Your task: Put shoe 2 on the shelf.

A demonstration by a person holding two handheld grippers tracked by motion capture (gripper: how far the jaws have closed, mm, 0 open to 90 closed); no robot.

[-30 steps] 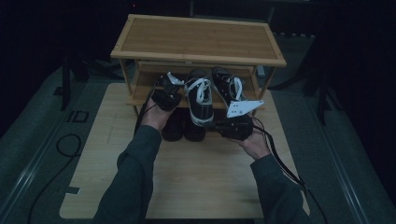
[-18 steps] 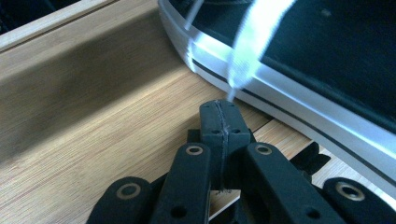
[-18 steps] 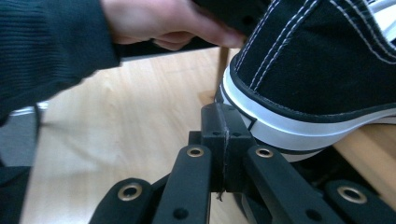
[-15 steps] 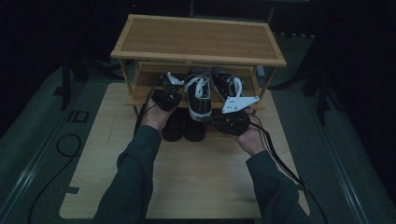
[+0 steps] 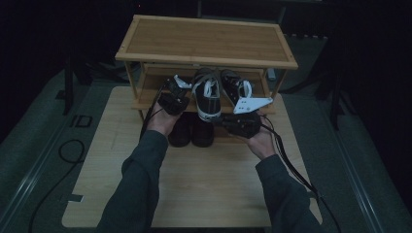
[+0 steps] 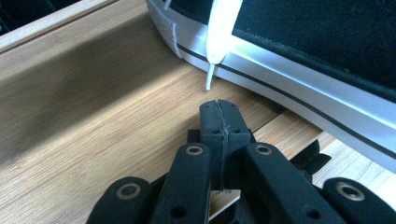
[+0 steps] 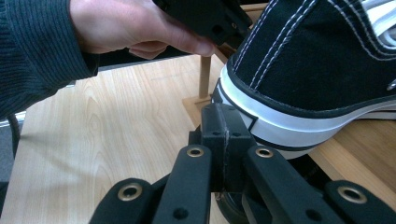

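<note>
Two black sneakers with white laces and white soles stand on the middle shelf of a bamboo shoe rack [image 5: 209,41]. The left sneaker [image 5: 206,94] juts over the shelf's front edge; the right sneaker [image 5: 234,87] sits beside it. My left gripper [image 5: 177,87] is shut and empty, its tips [image 6: 219,105] just above the shelf board [image 6: 93,121], close to the sneaker's white sole [image 6: 299,93] and a lace tip [image 6: 217,37]. My right gripper [image 5: 217,121] is shut and empty. Its tips [image 7: 224,112] are against the white sole at the sneaker's near end [image 7: 317,70].
A darker pair of shoes [image 5: 192,131] sits under the shelf on the light wooden table [image 5: 204,184]. A rack leg [image 7: 204,77] stands just beyond my right gripper. The person's left hand [image 7: 130,28] holds the other gripper above it. Cables trail off both sides.
The right gripper has shifted slightly left, toward the near end of the left sneaker. The left gripper has stayed in place at the shelf.
</note>
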